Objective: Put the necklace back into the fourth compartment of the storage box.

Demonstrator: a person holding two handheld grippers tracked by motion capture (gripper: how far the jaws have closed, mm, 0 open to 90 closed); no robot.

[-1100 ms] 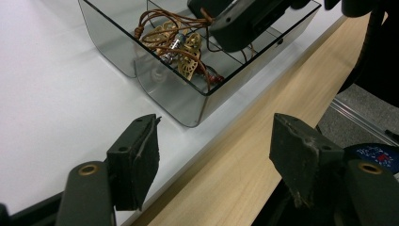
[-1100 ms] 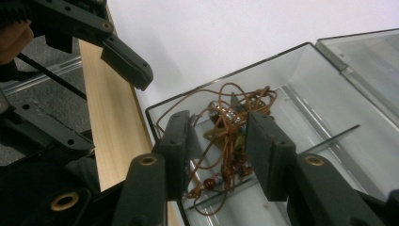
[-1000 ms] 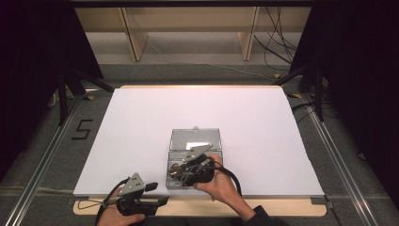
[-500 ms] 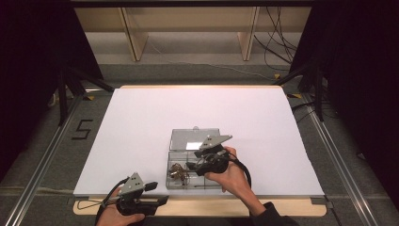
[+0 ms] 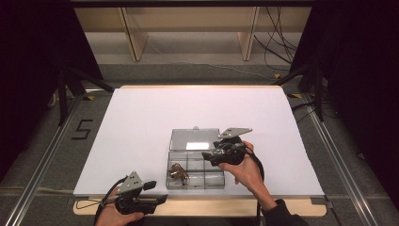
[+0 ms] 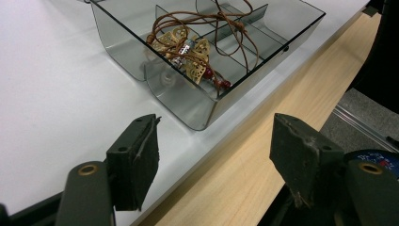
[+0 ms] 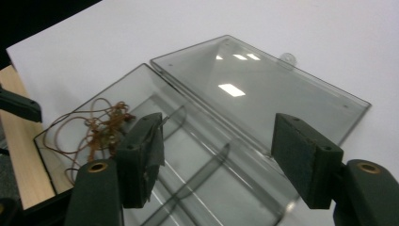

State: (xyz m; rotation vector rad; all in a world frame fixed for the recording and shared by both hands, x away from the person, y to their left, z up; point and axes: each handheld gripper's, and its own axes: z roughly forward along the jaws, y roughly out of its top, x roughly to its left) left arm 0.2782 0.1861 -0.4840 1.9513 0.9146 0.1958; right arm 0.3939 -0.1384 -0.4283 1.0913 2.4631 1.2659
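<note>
Evidently the necklace (image 6: 190,49) lies dropped in the end compartment of the clear box (image 5: 175,181) by the table's near edge; the right gripper (image 5: 207,155), jaws just widening, hovers empty above it, while the left gripper (image 5: 157,192) waits spread at that edge.

The box (image 6: 197,101) is smoky clear plastic, glossy, and its open lid (image 7: 263,89) mirrors the ceiling lights. The necklace (image 6: 188,52) inside pairs brown leather-like cord with dull gold filigree metal. The surface (image 5: 141,122) is matt white with a pale wood edge (image 6: 244,174). The gripper pads (image 7: 301,160) look rough, black and rubbery.
</note>
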